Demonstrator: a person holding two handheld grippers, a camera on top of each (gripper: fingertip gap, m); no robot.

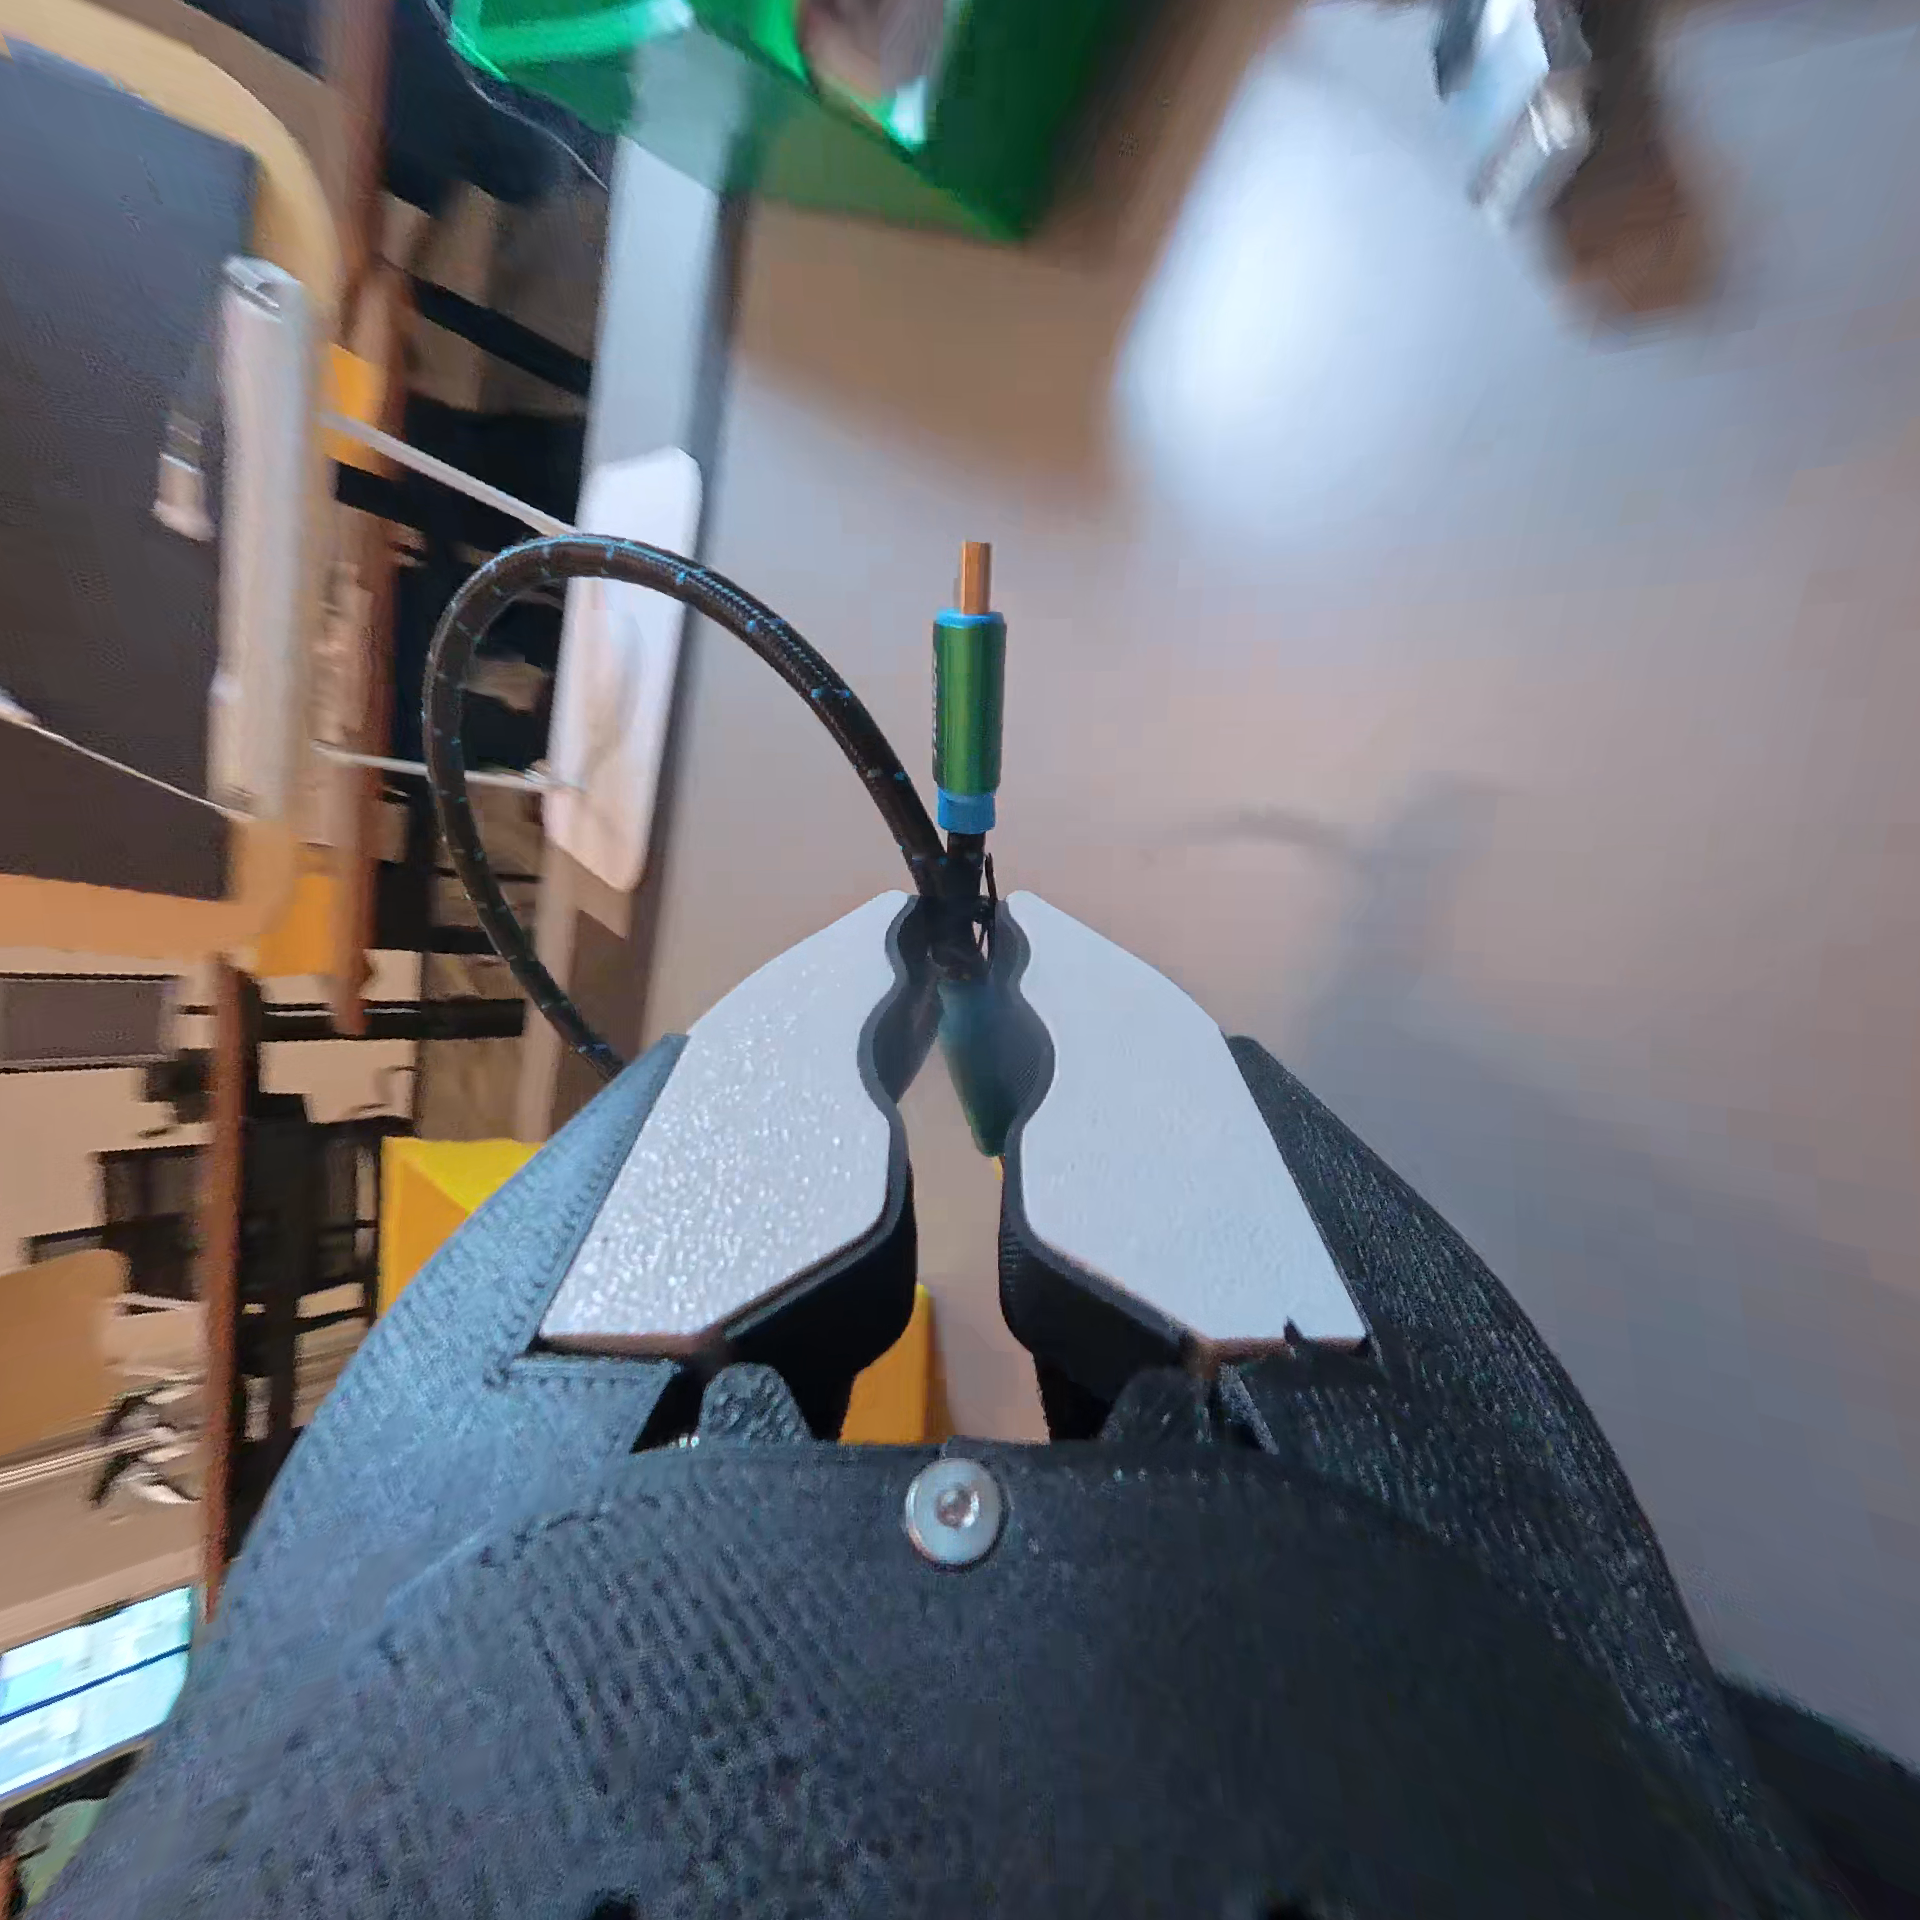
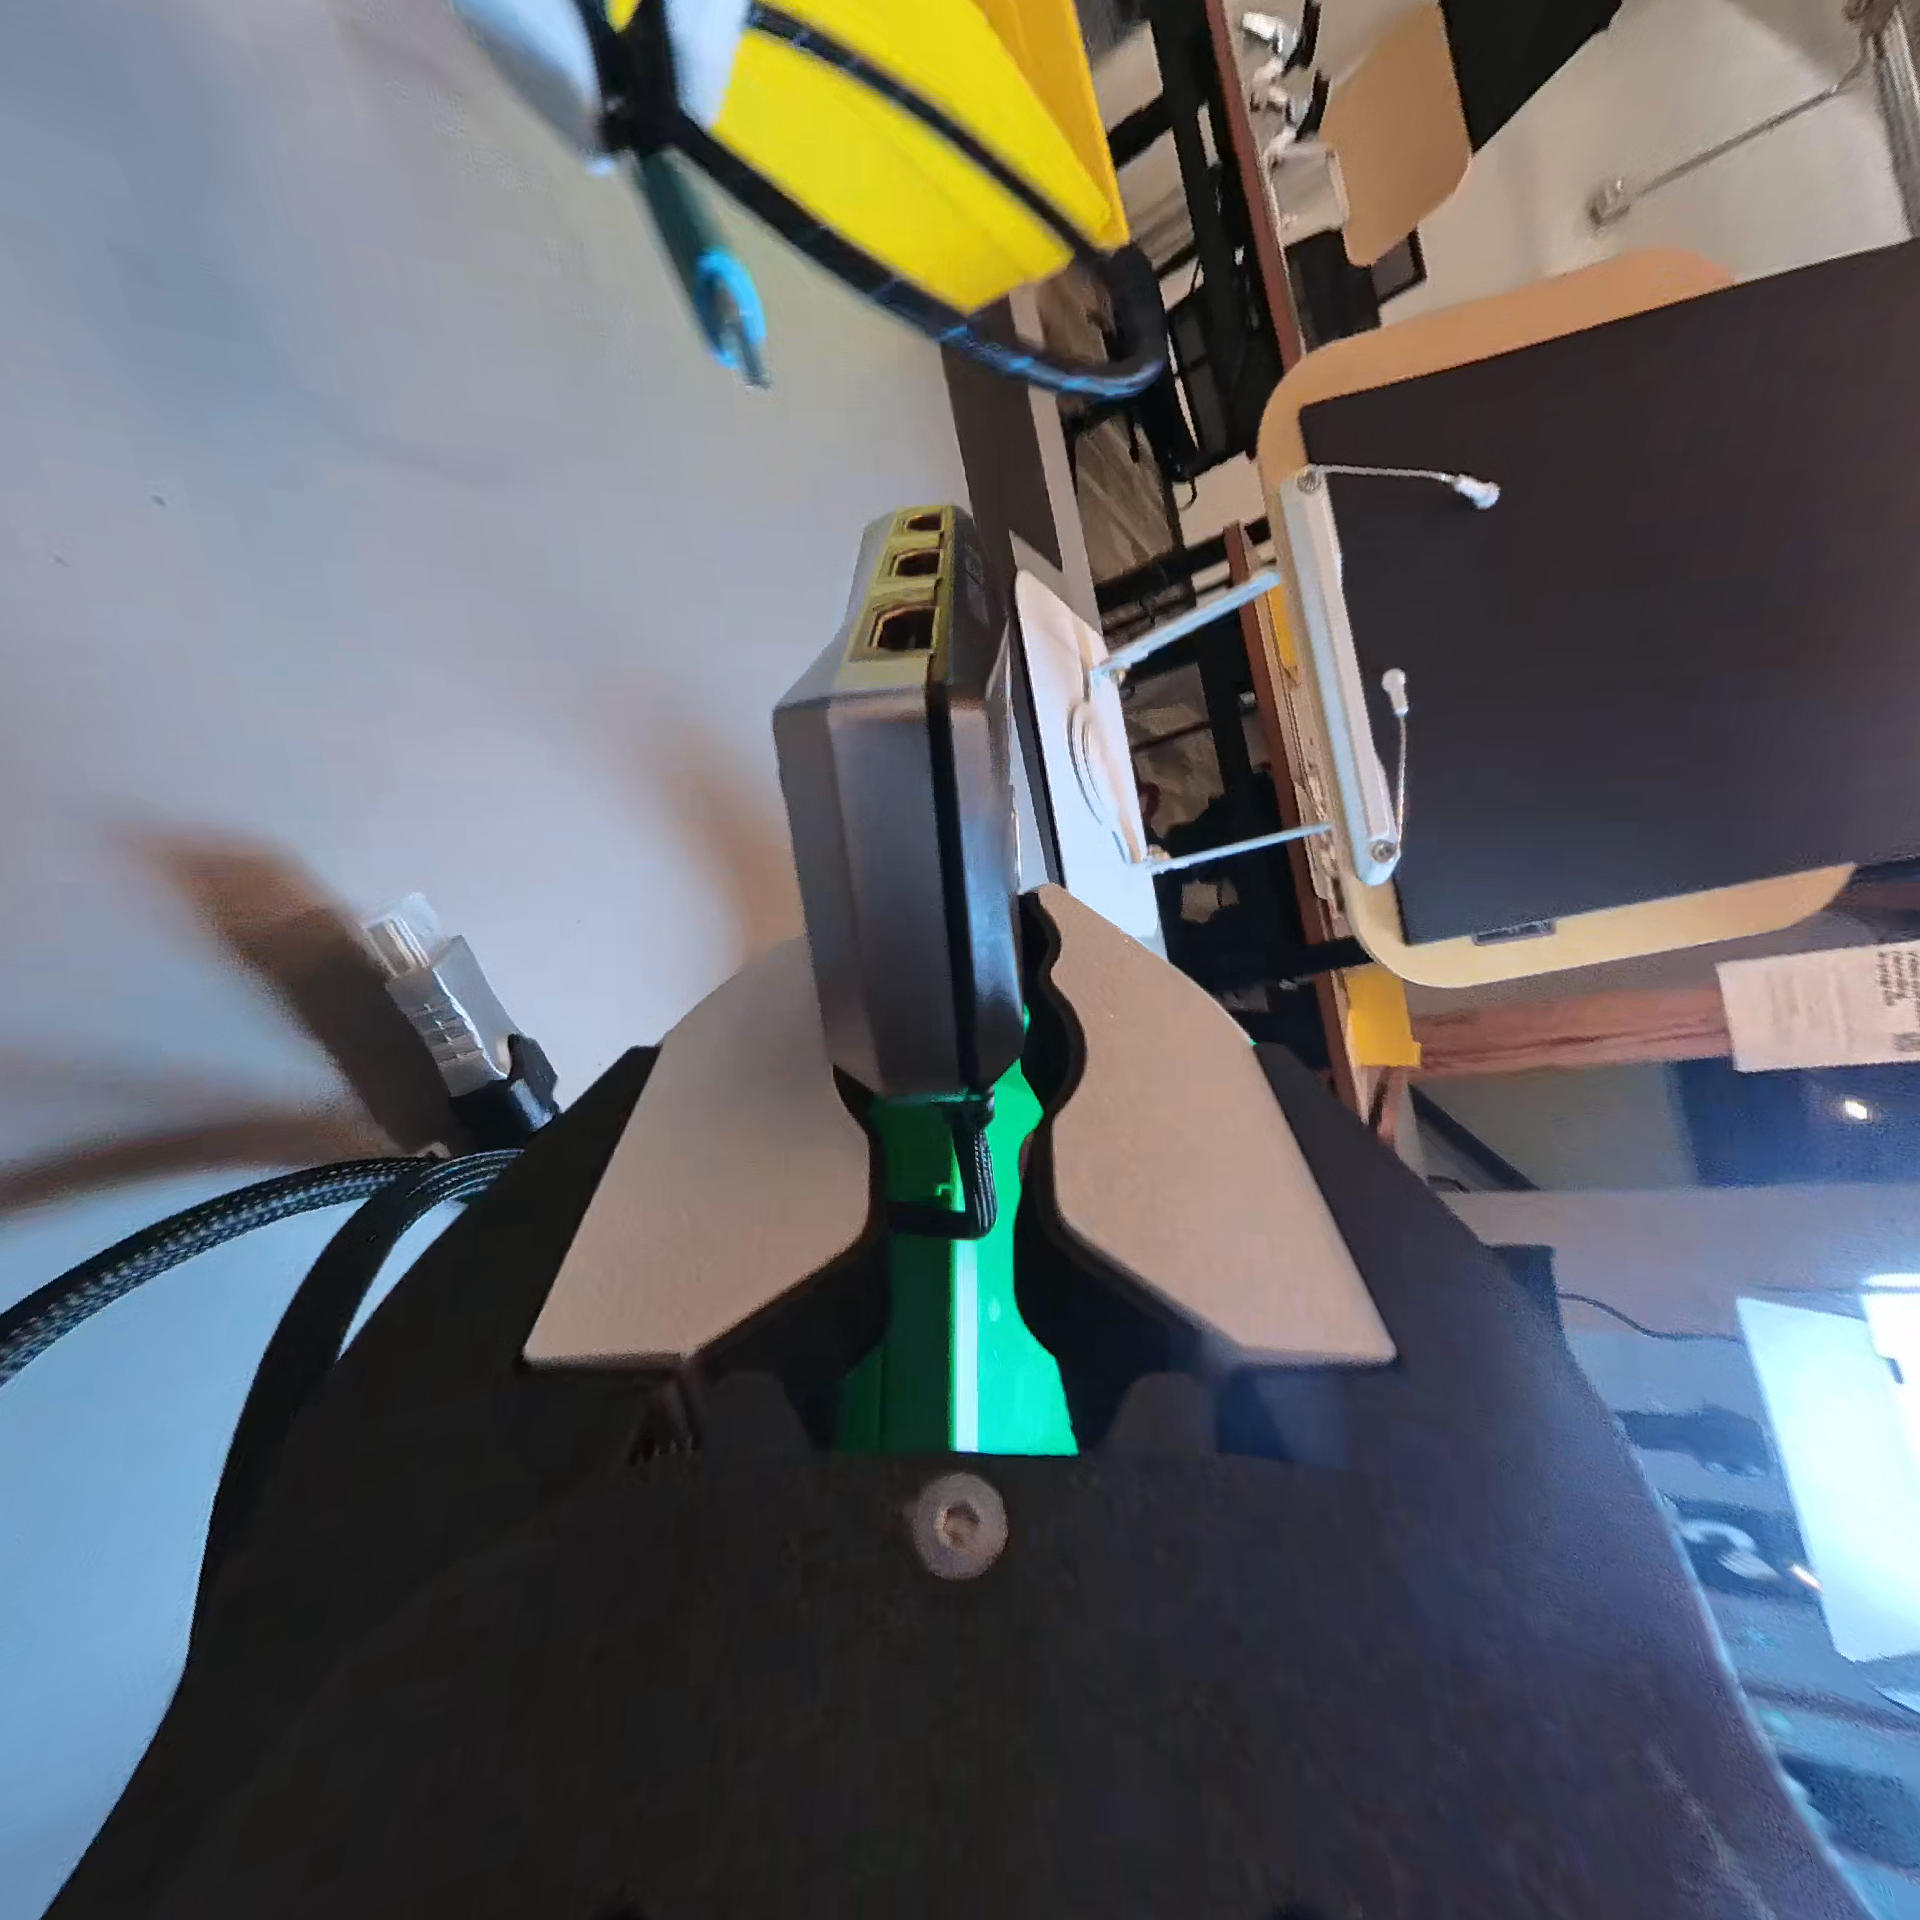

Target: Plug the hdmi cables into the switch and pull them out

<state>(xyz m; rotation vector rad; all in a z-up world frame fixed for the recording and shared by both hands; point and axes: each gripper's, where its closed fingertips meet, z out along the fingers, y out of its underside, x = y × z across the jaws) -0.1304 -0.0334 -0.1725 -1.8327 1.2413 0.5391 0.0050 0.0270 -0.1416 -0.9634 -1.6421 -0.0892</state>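
Left gripper (image 1: 961,940) pinching the braided HDMI cable (image 1: 457,727) just behind its plug, at centre frame of the left wrist view. Green plug (image 1: 968,717) standing clear of the fingertips, gold tip pointing toward the top of the frame, cable looping off to the left and back under the gripper. A second dark green connector lying between the jaws, lower down.

Right gripper (image 2: 1013,971) clamping the grey switch (image 2: 894,831) by its near end, centre of the right wrist view. Row of ports (image 2: 904,597) facing away, at upper centre, all appearing vacant. Green holder (image 2: 956,1351) showing between the jaws below the switch. Second silver-headed cable (image 2: 436,987) lying at lower left on the white table (image 2: 312,520). Left gripper and plug appearing blurred at upper left of this view, well apart from the ports.

Step judged: bringing plug to port, insertion not yet begun.

Risks: gripping the cord rather than the plug shell, allowing the plug to tilt or buckle on contact. Holding the switch only at one end, inviting it to pivot or slip under push. Misaligning the flat tip against the port rim, scraping or jamming.
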